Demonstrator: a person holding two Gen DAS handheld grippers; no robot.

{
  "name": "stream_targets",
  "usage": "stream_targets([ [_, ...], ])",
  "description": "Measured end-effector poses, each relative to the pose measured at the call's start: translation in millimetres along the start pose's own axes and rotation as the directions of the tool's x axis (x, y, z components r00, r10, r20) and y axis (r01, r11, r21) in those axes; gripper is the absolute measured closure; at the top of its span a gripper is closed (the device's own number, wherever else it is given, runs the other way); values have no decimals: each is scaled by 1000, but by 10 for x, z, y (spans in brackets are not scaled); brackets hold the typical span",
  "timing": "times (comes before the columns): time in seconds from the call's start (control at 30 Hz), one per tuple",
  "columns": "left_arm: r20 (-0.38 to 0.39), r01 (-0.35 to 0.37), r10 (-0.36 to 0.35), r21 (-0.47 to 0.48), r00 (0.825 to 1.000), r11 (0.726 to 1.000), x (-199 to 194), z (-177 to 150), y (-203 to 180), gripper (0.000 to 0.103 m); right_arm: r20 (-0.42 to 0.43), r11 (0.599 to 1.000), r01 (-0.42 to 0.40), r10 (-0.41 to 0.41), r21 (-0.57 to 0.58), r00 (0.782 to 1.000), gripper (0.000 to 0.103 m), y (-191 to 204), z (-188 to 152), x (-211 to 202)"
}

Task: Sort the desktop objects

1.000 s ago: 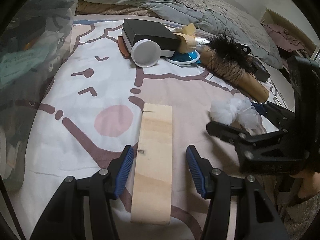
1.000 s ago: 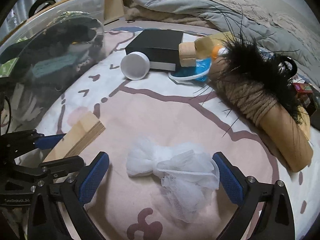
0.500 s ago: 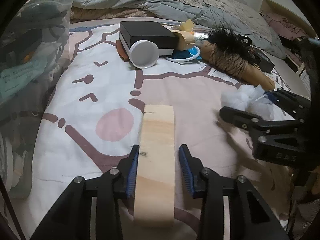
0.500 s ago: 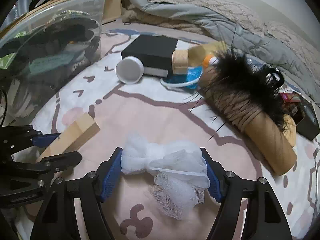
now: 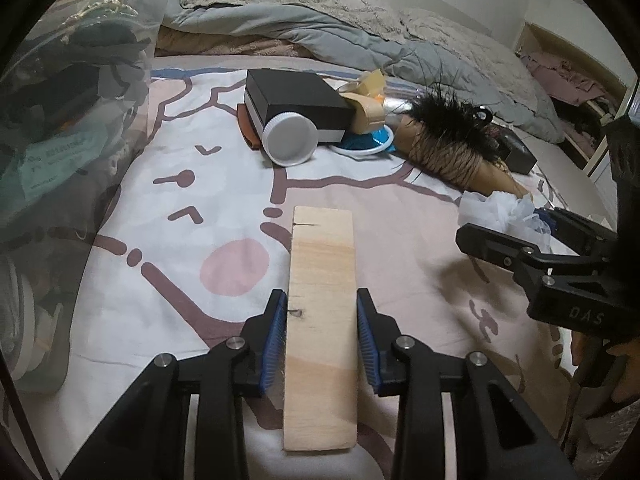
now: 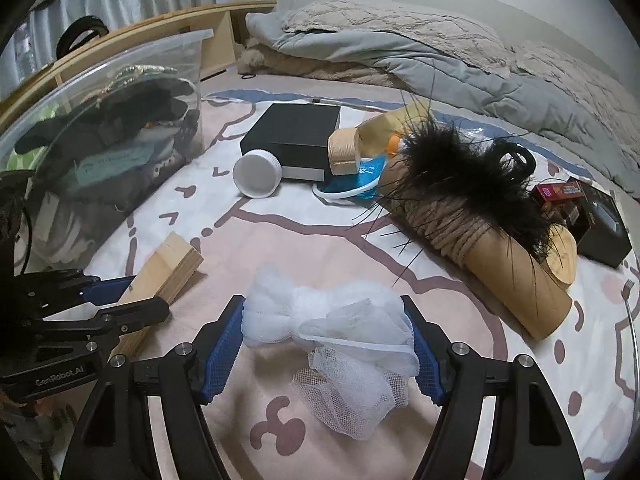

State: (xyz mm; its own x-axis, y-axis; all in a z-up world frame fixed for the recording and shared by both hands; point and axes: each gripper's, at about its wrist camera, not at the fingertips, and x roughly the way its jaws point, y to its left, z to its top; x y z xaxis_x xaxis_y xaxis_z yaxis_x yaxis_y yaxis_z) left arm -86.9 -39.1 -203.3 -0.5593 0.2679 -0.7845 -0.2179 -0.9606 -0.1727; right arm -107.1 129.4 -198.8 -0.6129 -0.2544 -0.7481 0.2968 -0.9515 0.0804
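Two hand-held grippers at work over a bed sheet (image 5: 168,152) printed with pink and brown cartoon lines. At the bottom centre of the left wrist view, the left gripper (image 5: 321,320) is clamped on a pale wooden block (image 5: 322,312), its blue pads pressed against the block's two long sides; the block runs from the lower edge of the frame up to mid-picture. At the bottom centre of the right wrist view, the right gripper (image 6: 324,336) has its jaws closed against both sides of a white mesh pouf (image 6: 328,332), whose loose netting hangs below the pads. In that same view the wooden block shows at the left, held between the other tool's fingers. Across the upper middle of both frames lie a black box (image 5: 296,98), a white screw lid (image 5: 289,140) leaning against it, a blue and white item (image 6: 352,184) and a rope-wound cardboard tube (image 6: 500,272) topped with black feathers (image 6: 468,176). A clear plastic bin (image 6: 104,128) of mixed goods fills the upper left
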Motion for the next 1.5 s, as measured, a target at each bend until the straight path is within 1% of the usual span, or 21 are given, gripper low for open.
stream_targets([
  [0.27,51,22,-21,-23,998,999,-182,55,36,70,28,998,-33,31,51,999,29,-45,8,-120],
  [0.57,106,50,-46,-37,993,998,-362,128,60,70,98,995,-76,68,72,993,29,8,92,-342],
  [0.97,157,77,-71,-29,985,997,-562,151,38,70,125,990,-99,86,101,988,29,-21,103,-447],
  [1.07,183,96,-89,-32,979,995,-639,148,42,70,138,988,-103,87,112,987,29,-25,87,-501],
  [1.2,228,130,-120,-30,966,991,-762,150,52,70,147,983,-117,96,141,984,29,-55,29,-551],
  [1.5,304,160,-150,-7,941,987,-1065,209,-9,70,199,977,-141,108,158,974,29,-55,42,-771],
])
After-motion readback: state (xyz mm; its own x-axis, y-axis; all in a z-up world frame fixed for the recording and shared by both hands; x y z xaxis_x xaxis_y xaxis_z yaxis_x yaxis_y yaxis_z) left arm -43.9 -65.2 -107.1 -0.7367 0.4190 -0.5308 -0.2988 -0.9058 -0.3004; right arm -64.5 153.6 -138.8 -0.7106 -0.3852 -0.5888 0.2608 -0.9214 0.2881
